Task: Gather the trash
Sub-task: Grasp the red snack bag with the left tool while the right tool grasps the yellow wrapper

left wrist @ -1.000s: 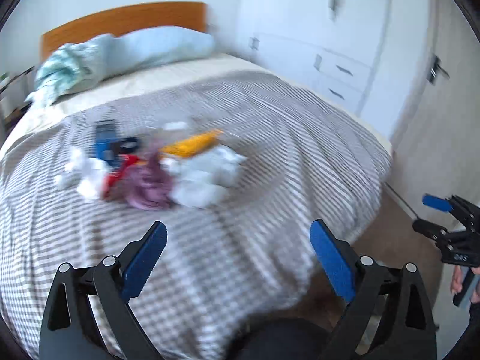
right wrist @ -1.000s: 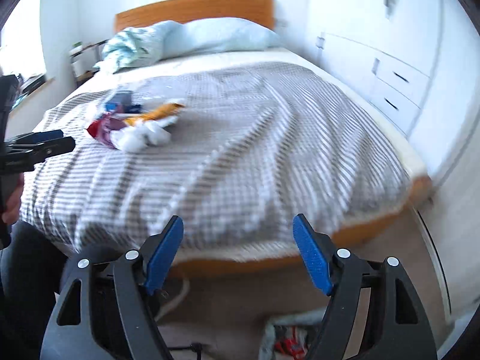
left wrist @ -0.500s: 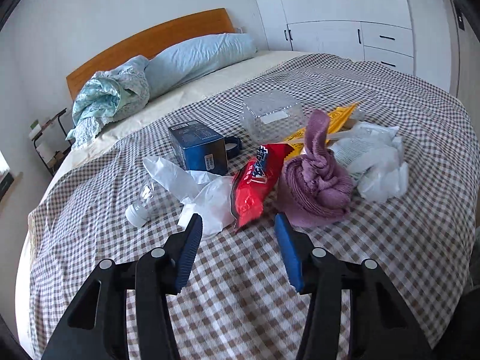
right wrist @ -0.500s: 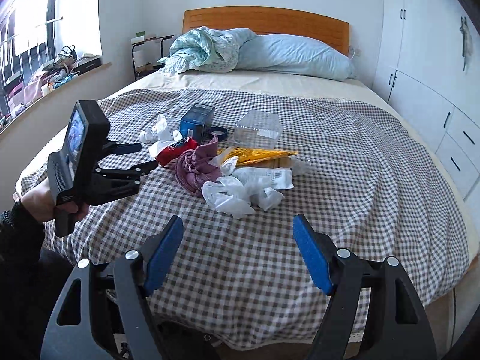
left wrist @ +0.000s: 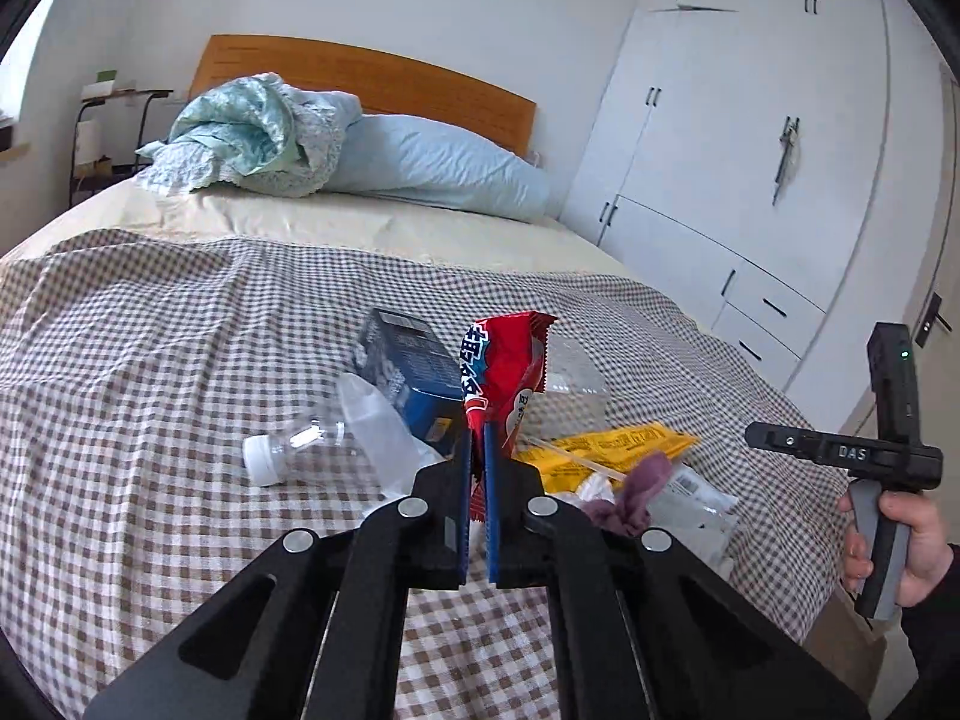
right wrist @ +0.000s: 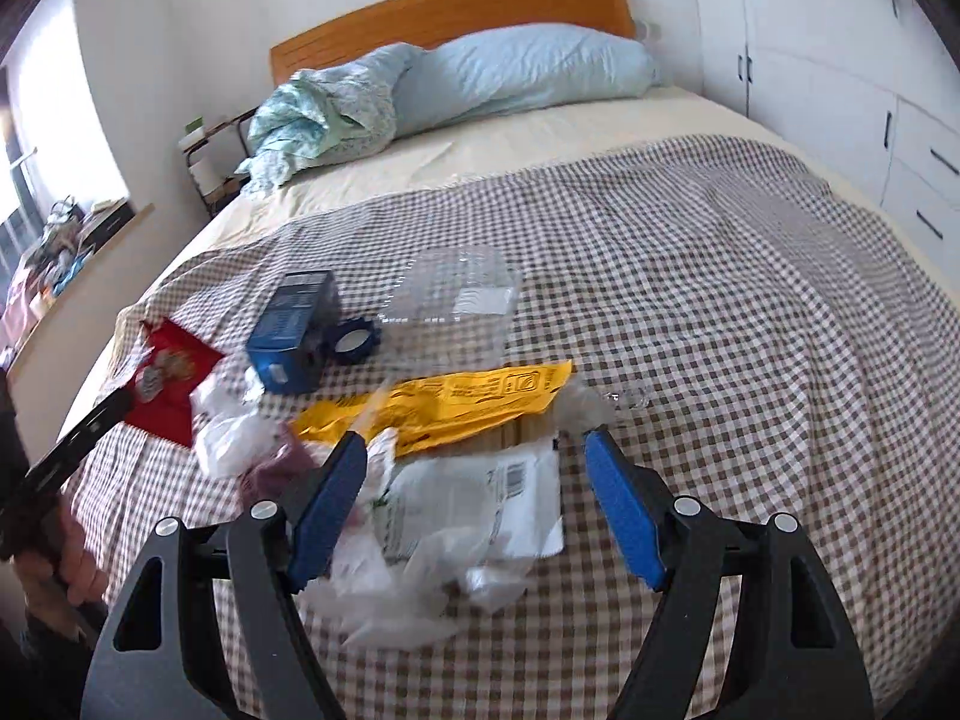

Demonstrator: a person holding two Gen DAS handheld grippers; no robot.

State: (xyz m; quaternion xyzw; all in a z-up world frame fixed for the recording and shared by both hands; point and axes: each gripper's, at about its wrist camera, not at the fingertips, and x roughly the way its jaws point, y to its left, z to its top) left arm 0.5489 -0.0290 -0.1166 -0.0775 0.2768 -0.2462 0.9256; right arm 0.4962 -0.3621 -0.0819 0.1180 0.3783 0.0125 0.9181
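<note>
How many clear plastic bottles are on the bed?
1 for sure: a clear plastic bottle with a white cap, lying on its side on the checked bedspread, left of the blue cardboard box. Others may be hidden under the white plastic bags.

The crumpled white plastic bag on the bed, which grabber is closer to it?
Right. The right gripper hangs open directly over the crumpled white plastic bag, fingers on either side. The left gripper is off to the side, shut on the red snack packet.
</note>
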